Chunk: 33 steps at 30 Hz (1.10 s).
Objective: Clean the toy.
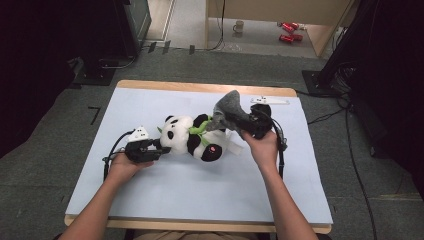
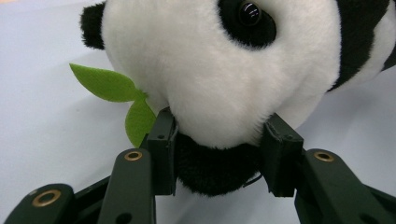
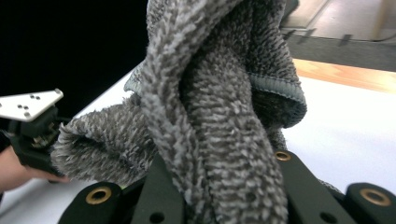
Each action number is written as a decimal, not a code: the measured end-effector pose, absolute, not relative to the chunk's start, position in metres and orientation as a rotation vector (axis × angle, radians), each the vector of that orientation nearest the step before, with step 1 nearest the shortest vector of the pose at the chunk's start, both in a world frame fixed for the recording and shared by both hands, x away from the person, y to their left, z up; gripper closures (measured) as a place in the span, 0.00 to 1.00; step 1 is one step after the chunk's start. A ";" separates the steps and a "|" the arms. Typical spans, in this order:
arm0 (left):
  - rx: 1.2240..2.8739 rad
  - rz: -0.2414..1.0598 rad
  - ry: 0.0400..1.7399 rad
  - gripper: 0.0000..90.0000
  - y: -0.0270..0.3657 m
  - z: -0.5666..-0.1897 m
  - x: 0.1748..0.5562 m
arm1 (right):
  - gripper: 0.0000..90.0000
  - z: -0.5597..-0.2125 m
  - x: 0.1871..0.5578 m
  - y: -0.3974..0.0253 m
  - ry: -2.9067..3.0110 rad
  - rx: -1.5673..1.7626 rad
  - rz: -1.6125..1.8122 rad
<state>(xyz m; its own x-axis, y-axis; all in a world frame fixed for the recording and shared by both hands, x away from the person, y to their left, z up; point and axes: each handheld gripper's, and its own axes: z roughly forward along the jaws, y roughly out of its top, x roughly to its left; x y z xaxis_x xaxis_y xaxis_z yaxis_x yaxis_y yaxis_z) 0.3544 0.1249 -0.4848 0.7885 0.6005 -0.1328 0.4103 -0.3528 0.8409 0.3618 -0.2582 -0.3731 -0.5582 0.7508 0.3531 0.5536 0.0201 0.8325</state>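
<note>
One plush panda (image 1: 192, 137), one grey terry cloth (image 1: 227, 111), two handheld grippers — left (image 1: 159, 148) and right (image 1: 243, 126), two green felt leaves (image 2: 116, 95), one mug (image 1: 239, 26) — two red cans (image 1: 289, 31) on the floor

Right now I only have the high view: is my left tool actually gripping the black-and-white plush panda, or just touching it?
Observer: Gripping. In the left gripper view the left tool pinches the black-and-white plush panda at the bottom of its head.
Operator: And the right one?
Observer: The right tool is shut on the grey knitted cloth, which bunches up between its jaws.
Operator: Anything near the left jaws?
Observer: A green felt leaf sits beside one jaw, not clamped.
</note>
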 end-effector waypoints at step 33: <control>1.992 0.243 0.756 0.61 0.124 -0.486 0.354 | 0.86 -0.383 0.370 -0.315 1.905 1.569 1.498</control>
<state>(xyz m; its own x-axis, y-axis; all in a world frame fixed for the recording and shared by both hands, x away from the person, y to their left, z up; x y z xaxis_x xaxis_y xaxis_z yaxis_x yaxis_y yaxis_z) 0.3545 0.1238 -0.4861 0.7884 0.6005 -0.1336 0.4098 -0.3506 0.8421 0.3698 -0.3150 -0.3830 -0.3864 0.8364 0.3887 0.5749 -0.1111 0.8107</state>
